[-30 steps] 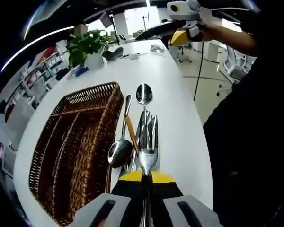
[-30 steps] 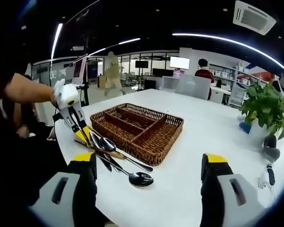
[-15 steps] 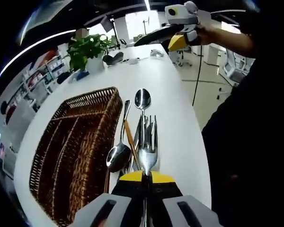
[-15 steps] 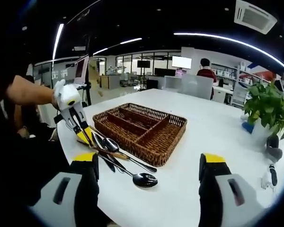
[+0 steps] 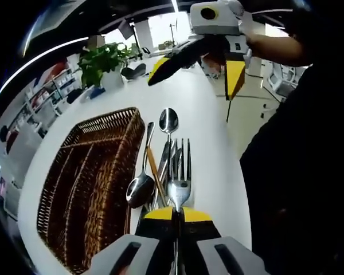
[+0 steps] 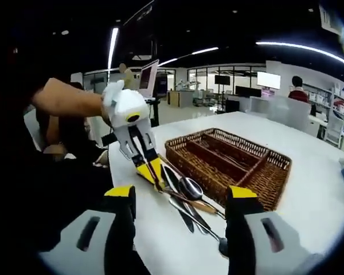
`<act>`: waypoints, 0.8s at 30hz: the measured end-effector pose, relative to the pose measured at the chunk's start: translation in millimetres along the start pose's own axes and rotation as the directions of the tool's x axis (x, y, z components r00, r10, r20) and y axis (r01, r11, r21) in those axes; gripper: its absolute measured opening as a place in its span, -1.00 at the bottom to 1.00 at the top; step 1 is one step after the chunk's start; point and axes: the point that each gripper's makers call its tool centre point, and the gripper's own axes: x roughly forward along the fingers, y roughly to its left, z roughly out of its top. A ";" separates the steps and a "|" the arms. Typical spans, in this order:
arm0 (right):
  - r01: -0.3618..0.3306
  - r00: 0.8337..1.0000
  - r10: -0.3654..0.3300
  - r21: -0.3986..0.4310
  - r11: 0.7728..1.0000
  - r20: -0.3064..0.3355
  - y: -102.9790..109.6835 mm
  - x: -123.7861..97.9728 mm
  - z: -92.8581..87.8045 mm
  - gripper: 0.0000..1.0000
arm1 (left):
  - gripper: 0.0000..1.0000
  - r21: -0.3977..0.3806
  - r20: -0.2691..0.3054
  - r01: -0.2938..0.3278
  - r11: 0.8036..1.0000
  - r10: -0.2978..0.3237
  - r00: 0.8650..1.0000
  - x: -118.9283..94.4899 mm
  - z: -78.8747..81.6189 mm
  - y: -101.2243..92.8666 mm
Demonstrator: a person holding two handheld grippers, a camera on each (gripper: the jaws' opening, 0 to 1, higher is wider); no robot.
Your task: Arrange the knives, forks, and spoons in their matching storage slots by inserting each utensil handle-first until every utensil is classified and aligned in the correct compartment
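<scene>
fork [image 5: 179, 182] sat clamped in left gripper [image 5: 176, 215] over the utensil pile [image 5: 158, 166] beside the wicker tray [image 5: 86, 172] | right gripper [image 6: 180, 197] hovered jaws wide apart (nothing in them) | handles in pile overlapped, hard to separate | right gripper view caught the person's forearm [image 6: 69, 98]

White table [image 5: 206, 114]: wicker tray [image 5: 86, 183], loose cutlery pile [image 5: 163, 166], potted plant [image 5: 103, 60]

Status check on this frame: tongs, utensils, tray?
Left tongs shut on fork. Right tongs open above the utensil pile. Wicker tray beside the pile, compartments bare. Nothing blocking.
</scene>
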 end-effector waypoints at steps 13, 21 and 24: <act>-0.068 0.992 0.074 0.060 0.996 -0.101 5.9 41.0 -27.8 -0.22 | -1.00 0.015 -0.004 -0.003 1.000 0.003 1.000 -1.9 -1.5 0.3; -0.064 0.990 0.079 0.133 0.989 -0.113 6.6 43.5 -29.3 -0.47 | -0.99 0.010 0.009 -0.006 1.000 0.006 1.000 -0.3 -2.7 -1.0; -0.061 0.988 0.085 0.183 0.981 -0.128 5.2 45.5 -34.4 -0.54 | -0.99 0.011 0.015 -0.008 1.000 0.008 1.000 -0.4 -1.8 -0.7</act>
